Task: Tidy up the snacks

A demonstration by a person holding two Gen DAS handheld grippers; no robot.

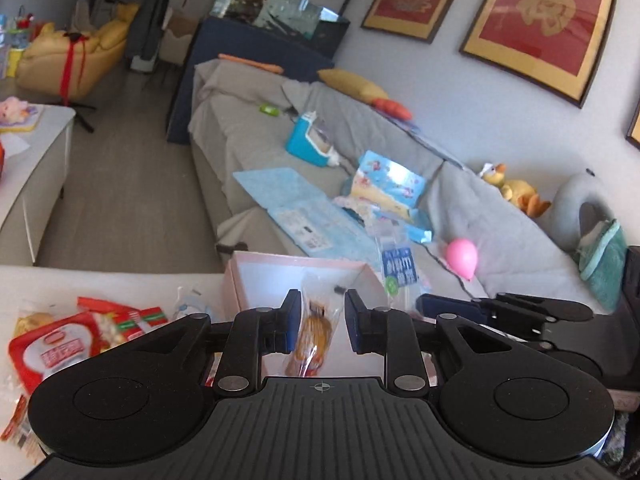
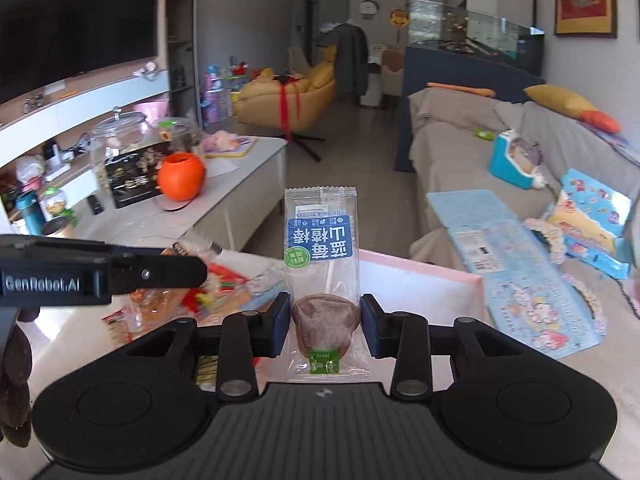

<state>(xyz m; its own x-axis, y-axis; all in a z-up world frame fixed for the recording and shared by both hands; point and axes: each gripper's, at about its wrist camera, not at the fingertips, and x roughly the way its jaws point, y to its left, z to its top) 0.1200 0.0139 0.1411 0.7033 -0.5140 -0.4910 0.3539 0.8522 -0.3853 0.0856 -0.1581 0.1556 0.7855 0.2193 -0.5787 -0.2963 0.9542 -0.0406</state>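
My right gripper (image 2: 325,326) pinching a clear packet (image 2: 322,280) labelled 蓝莓山楂棒 above the pink box (image 2: 460,276), left gripper (image 1: 320,322) spread around an orange snack (image 1: 314,336), GenRobot.AI on its side.

The box (image 1: 256,280) sits on the bench (image 1: 100,284) at the frame's lower middle, the snack packets (image 1: 80,340) to its left. Behind it, the sofa (image 1: 248,136) crosses the frame's middle, carrying a balloon (image 1: 462,257) at right.
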